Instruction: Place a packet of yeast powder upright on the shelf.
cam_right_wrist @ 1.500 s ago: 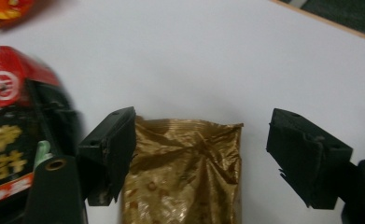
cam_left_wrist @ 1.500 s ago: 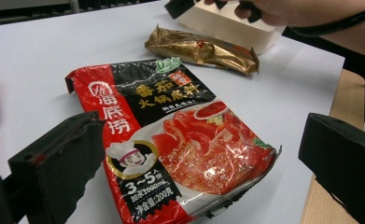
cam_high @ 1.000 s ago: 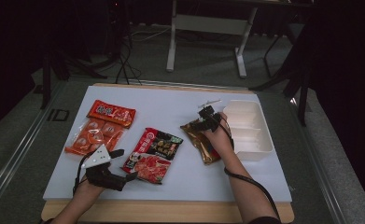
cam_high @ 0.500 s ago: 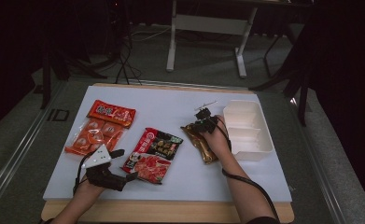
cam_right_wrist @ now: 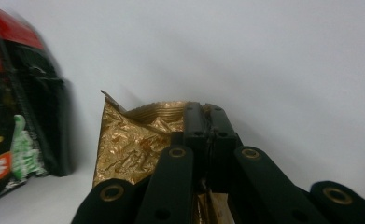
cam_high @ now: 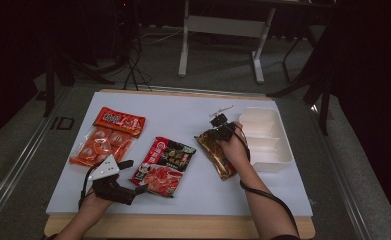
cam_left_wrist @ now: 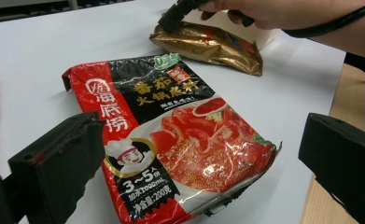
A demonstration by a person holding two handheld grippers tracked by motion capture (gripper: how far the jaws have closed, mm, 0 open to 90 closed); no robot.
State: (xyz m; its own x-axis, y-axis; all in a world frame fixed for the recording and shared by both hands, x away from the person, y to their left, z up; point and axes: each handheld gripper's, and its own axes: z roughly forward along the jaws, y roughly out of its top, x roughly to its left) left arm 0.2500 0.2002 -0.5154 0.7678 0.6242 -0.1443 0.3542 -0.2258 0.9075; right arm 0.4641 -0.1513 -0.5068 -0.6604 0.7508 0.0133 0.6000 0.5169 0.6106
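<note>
Two grippers in play. Right gripper (cam_high: 217, 125) had just been closing, jaws now pinched on the gold pouch (cam_high: 215, 152) at its far edge, pouch lying on the white table (cam_high: 193, 112) beside the white tray (cam_high: 270, 142). Left gripper (cam_high: 133, 176) rested spread wide, straddling the red-black soup-base packet (cam_left_wrist: 171, 135), not pressing it.

right gripper (cam_right_wrist: 207, 122) jaws just closed, seemingly pinched tight; left gripper (cam_left_wrist: 208, 154) wide apart.
</note>
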